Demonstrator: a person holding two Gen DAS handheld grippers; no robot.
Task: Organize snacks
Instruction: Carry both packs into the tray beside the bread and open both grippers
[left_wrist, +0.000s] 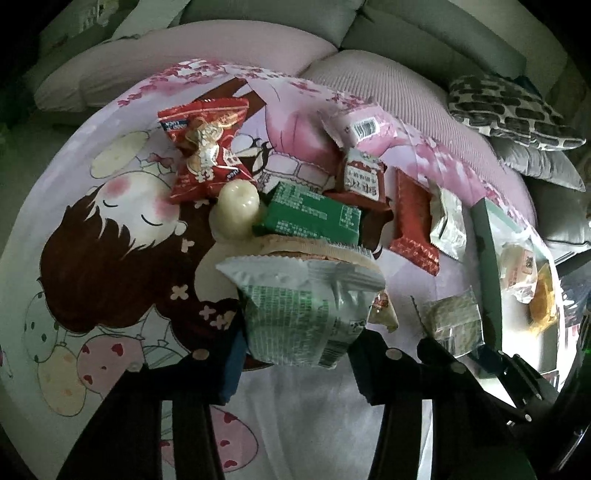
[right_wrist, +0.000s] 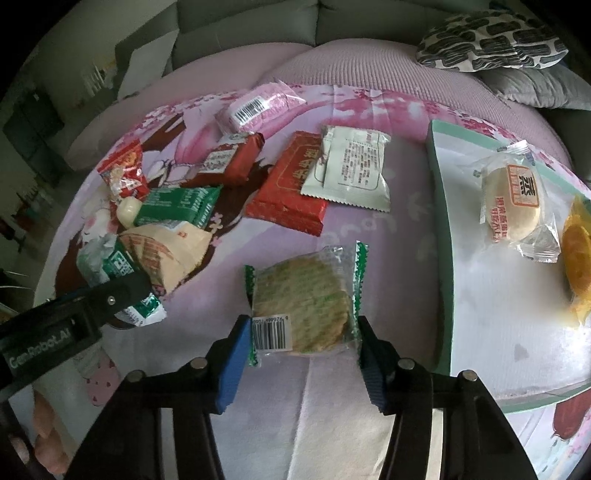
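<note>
Snacks being sorted: left gripper (left_wrist: 295, 354) clamps a green-and-white packet (left_wrist: 306, 310), right gripper (right_wrist: 301, 350) pinches a round cracker (right_wrist: 303, 306), both likely bound next for the tray (right_wrist: 439, 229).

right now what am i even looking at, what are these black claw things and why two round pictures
Each round picture comes from a fisheye camera on a hand-held two-finger tool; a person carries one in each hand.

Left view: the left tool is closed on a pale green-printed snack packet.

Right view: the right tool is closed on a clear-wrapped round green-flecked cracker.

More wrapped snacks lie on a pink cartoon-print cloth. A green-rimmed white tray already holds a clear-wrapped pale bun.
</note>
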